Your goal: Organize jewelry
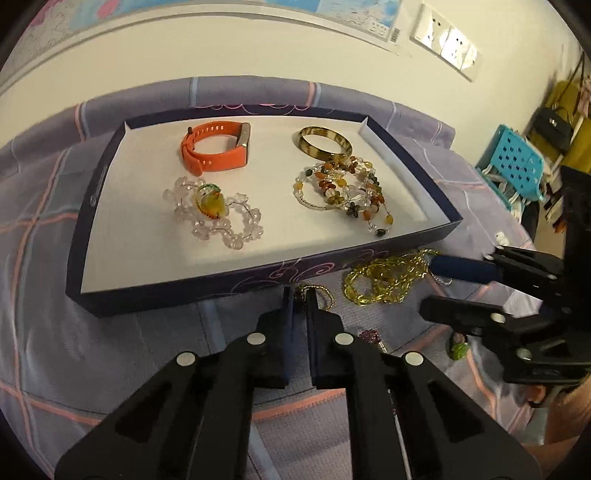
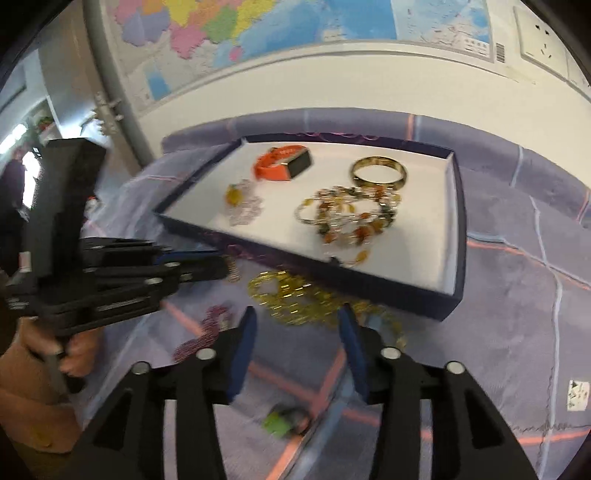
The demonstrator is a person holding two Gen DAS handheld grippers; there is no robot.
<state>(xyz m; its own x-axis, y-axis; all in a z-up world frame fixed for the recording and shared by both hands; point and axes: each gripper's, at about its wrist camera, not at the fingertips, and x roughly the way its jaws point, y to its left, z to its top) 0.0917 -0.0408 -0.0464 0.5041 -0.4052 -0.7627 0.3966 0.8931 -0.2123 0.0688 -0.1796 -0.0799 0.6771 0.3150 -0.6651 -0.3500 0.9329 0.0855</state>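
Note:
A dark box tray [image 1: 166, 295] [image 2: 458, 229] with a white floor holds an orange watch band [image 1: 214, 147] [image 2: 280, 166], a brown bangle [image 1: 325, 144] [image 2: 378, 171], a clear bead bracelet [image 1: 214, 214] [image 2: 243, 203] and mixed bead strands [image 1: 347, 188] [image 2: 347, 218]. A yellow bead necklace [image 1: 384, 280] [image 2: 291, 295] lies on the cloth in front of the tray. My left gripper [image 1: 300, 295] [image 2: 218, 264] is shut on a thin gold chain [image 1: 314, 291] [image 2: 232, 271] by the tray's front wall. My right gripper [image 2: 297, 321] [image 1: 428, 284] is open just above the yellow necklace.
The plaid purple cloth [image 1: 55, 332] also carries a pink bead piece [image 2: 207, 332] [image 1: 371, 336] and a green item [image 2: 280, 424] [image 1: 460, 349]. A wall with a map [image 2: 295, 22] stands behind. A blue stool [image 1: 517, 162] stands at the right.

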